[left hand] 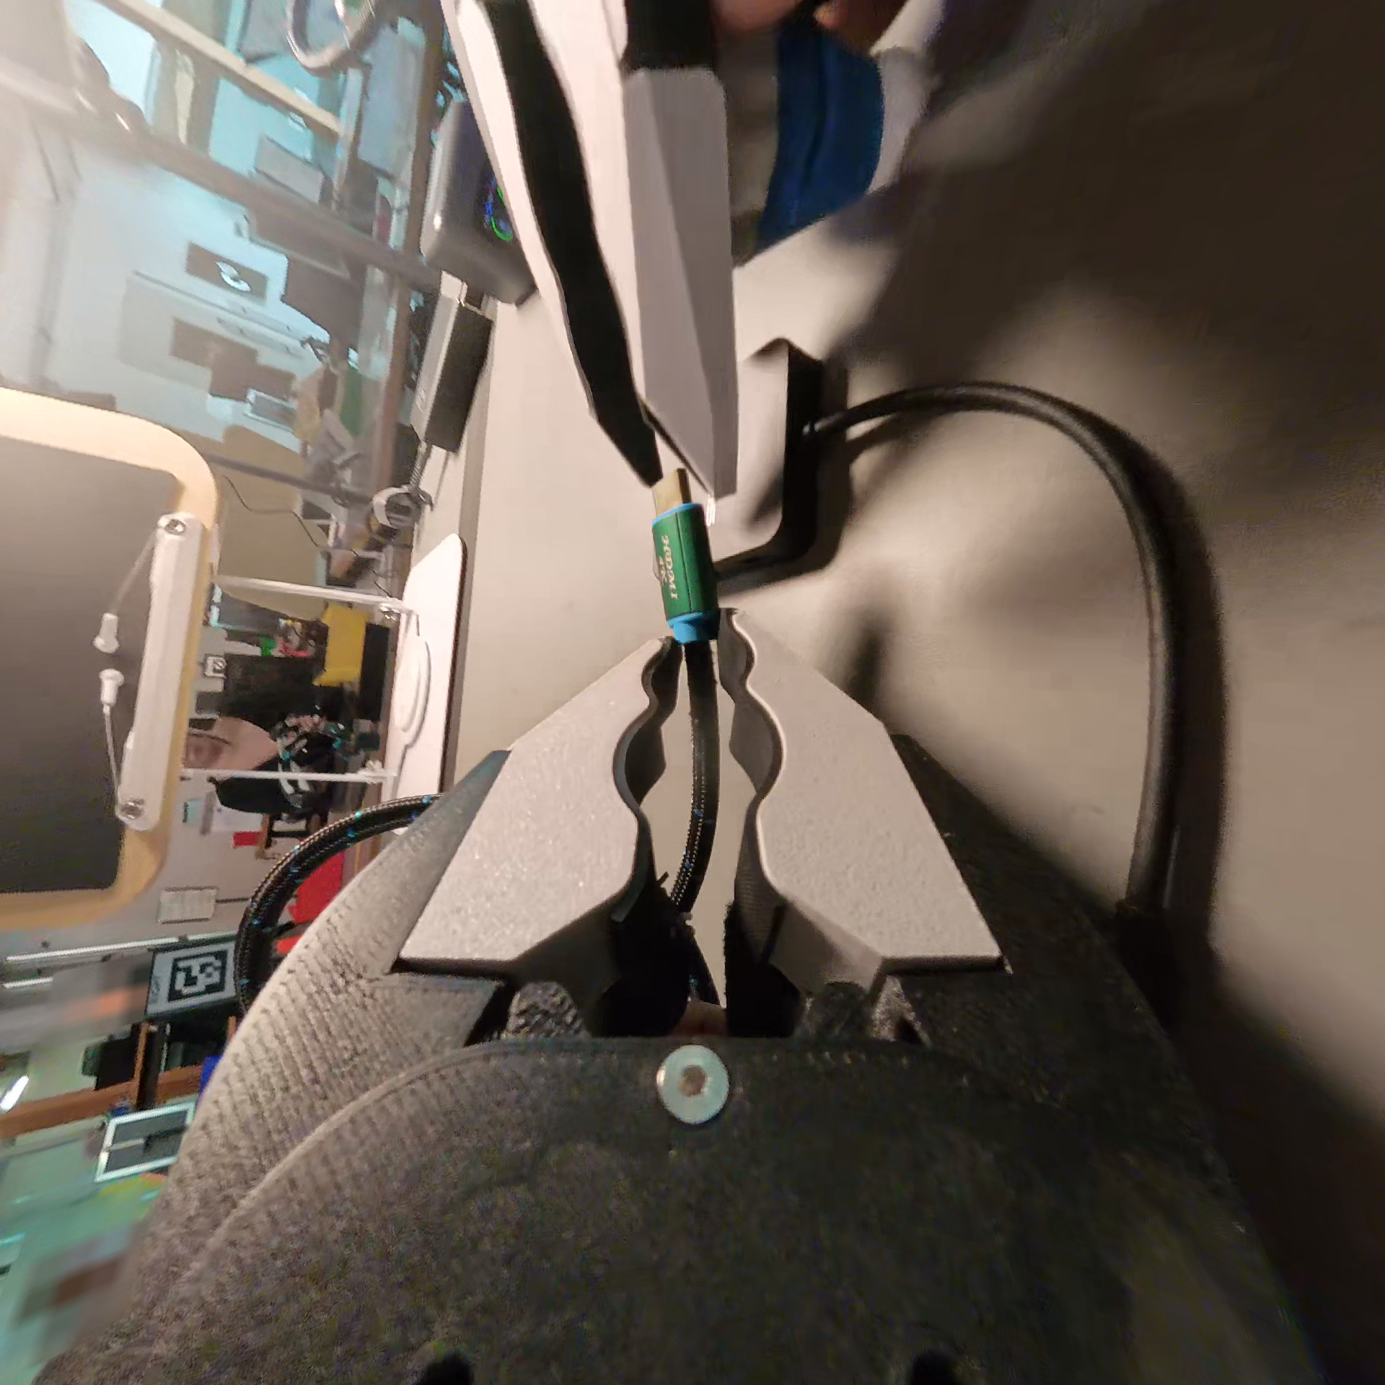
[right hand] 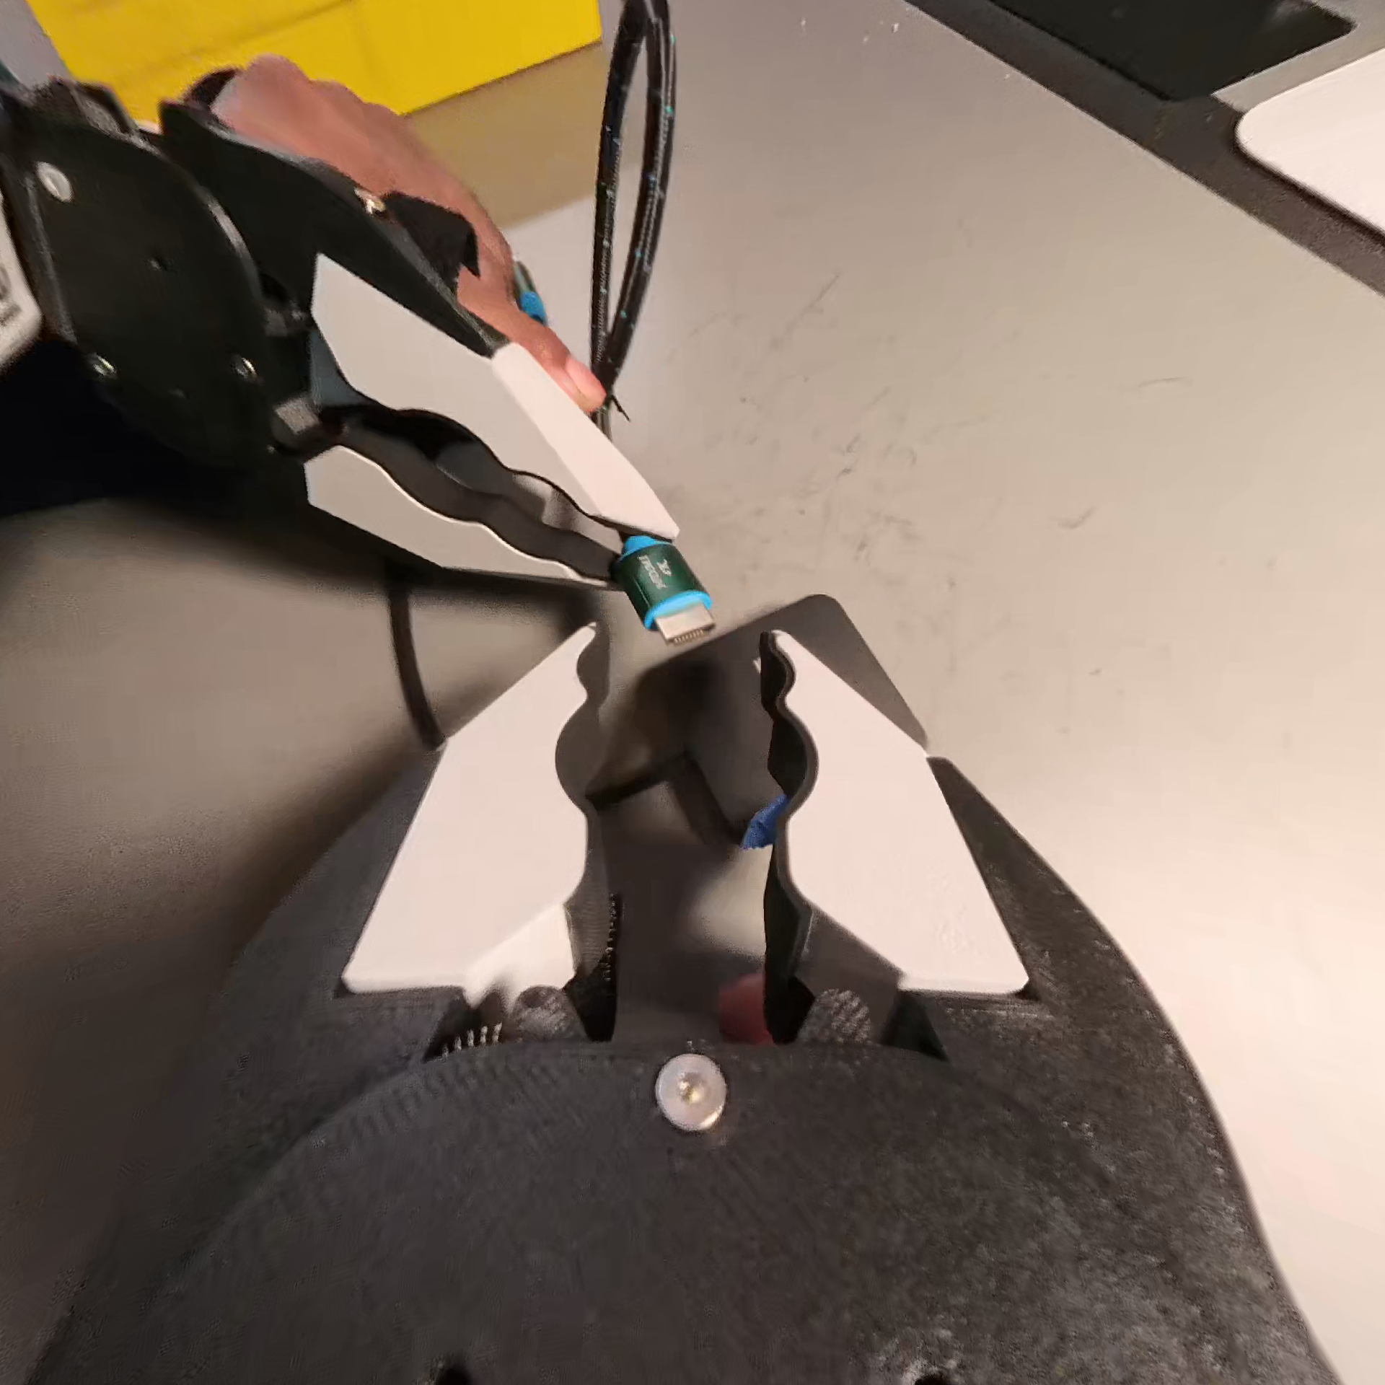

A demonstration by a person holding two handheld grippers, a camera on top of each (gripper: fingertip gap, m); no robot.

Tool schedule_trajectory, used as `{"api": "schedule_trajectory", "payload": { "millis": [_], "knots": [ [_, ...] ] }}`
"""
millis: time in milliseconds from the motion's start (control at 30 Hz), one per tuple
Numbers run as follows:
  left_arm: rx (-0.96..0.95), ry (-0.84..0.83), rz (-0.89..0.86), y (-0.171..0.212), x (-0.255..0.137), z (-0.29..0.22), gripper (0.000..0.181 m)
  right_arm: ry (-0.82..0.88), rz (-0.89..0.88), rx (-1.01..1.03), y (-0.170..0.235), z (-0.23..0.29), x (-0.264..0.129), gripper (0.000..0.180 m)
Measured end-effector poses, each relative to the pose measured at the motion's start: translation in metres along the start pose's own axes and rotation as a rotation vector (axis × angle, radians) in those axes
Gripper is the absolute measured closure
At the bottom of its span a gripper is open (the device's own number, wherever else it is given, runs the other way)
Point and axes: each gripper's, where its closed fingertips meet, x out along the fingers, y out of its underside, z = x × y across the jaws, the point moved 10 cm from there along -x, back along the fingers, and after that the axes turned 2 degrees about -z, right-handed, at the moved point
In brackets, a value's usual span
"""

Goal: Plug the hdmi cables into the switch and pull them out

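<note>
With the plug (right hand: 663,592) just short of the switch (right hand: 817,637), judged step = insertion: line the metal tip square w/ the port, keep the switch steady, push straight, no twisting. L gripper (left hand: 697,637) pinches the braided cable (left hand: 701,757) right behind the plug's blue collar. R gripper (right hand: 678,637) straddles the switch, tongs apart; contact w/ it can't be told. R view shows the plug's face and the hand (right hand: 390,180); L view shows the switch's own black lead (left hand: 1124,487) looping away.
</note>
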Motion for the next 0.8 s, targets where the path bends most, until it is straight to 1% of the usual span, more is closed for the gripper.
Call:
{"api": "schedule_trajectory", "payload": {
  "millis": [33, 133, 200, 233, 300, 400, 467, 567, 633, 700, 800],
  "knots": [
    [0.01, -0.008, -0.014, -0.001, -0.001, 0.0, 0.169, -0.026, 0.002, 0.021, -0.001, 0.002, 0.002, 0.137],
    [0.06, 0.001, -0.056, -0.006, -0.003, -0.003, 0.169, -0.078, 0.011, 0.062, -0.001, 0.006, 0.007, 0.14],
    [0.086, 0.023, -0.074, -0.007, -0.004, -0.007, 0.169, -0.089, 0.016, 0.075, 0.0, 0.007, 0.01, 0.157],
    [0.086, 0.031, -0.066, -0.007, -0.003, -0.008, 0.169, -0.086, 0.025, 0.07, 0.001, 0.008, 0.012, 0.157],
    [0.053, 0.041, -0.062, -0.005, -0.001, -0.01, 0.168, -0.077, 0.029, 0.033, 0.002, 0.009, 0.012, 0.159],
    [-0.067, 0.043, -0.079, -0.002, -0.001, -0.006, 0.166, -0.044, -0.003, -0.004, 0.0, 0.009, 0.011, 0.161],
    [-0.203, 0.094, -0.09, 0.001, -0.002, -0.001, 0.162, -0.015, -0.007, -0.035, 0.0, 0.008, 0.011, 0.163],
    [-0.542, 0.275, -0.101, 0.005, -0.005, 0.008, 0.15, -0.016, -0.014, -0.029, 0.002, 0.008, 0.012, 0.167],
    [-0.756, 0.349, -0.138, 0.005, -0.009, 0.018, 0.159, -0.002, -0.013, -0.021, 0.002, 0.007, 0.013, 0.167],
    [-0.953, 0.443, -0.146, 0.007, -0.011, 0.024, 0.163, 0.007, -0.009, 0.009, 0.002, 0.005, 0.012, 0.168],
    [-1.279, 0.593, -0.043, 0.017, -0.007, 0.021, 0.163, 0.017, -0.013, 0.075, 0.002, 0.002, 0.012, 0.173]
  ]
}}
